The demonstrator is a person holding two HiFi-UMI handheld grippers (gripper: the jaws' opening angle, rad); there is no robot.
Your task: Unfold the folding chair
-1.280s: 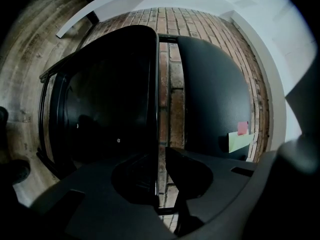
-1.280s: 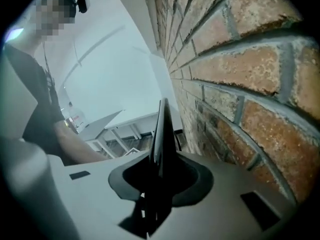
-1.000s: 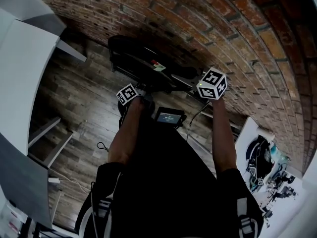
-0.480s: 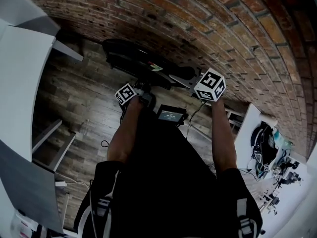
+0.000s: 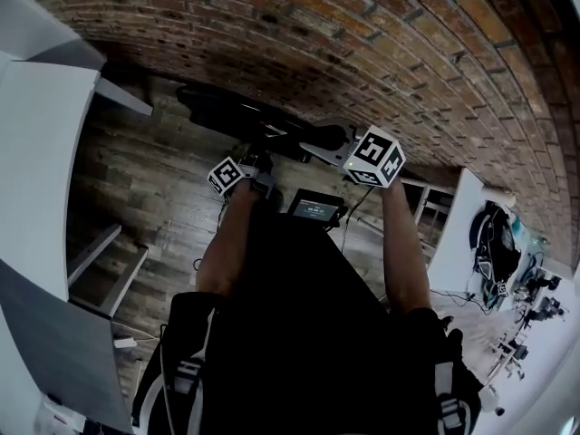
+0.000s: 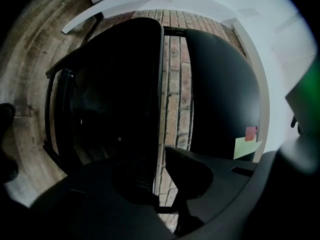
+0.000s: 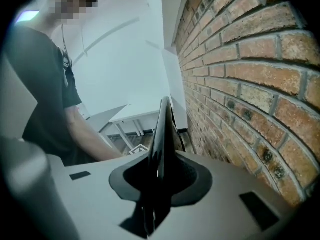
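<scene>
The folding chair (image 5: 217, 107) is seen not yet opened out, stood on the wooden floor (image 5: 136, 188) close to the brick wall (image 5: 362, 34), in front of the person. The left gripper (image 6: 162, 184) is pressed almost together on the thin inner edge of the dark seat panel (image 6: 110, 94). The back panel (image 6: 220, 94) is just beside it, and bricks are seen through the gap between the two. The right gripper (image 7: 157, 184) is clamped on a slim black edge of the chair, seen edge-on, near the wall. The chair is judged stiff and fairly heavy, its smooth surface is likely slippery under narrow pads, and resistance may be met at the hinges. A firmer hold is expected on the frame or seat rim than on flat panels, and the parts are best drawn apart evenly so that no slip is caused
</scene>
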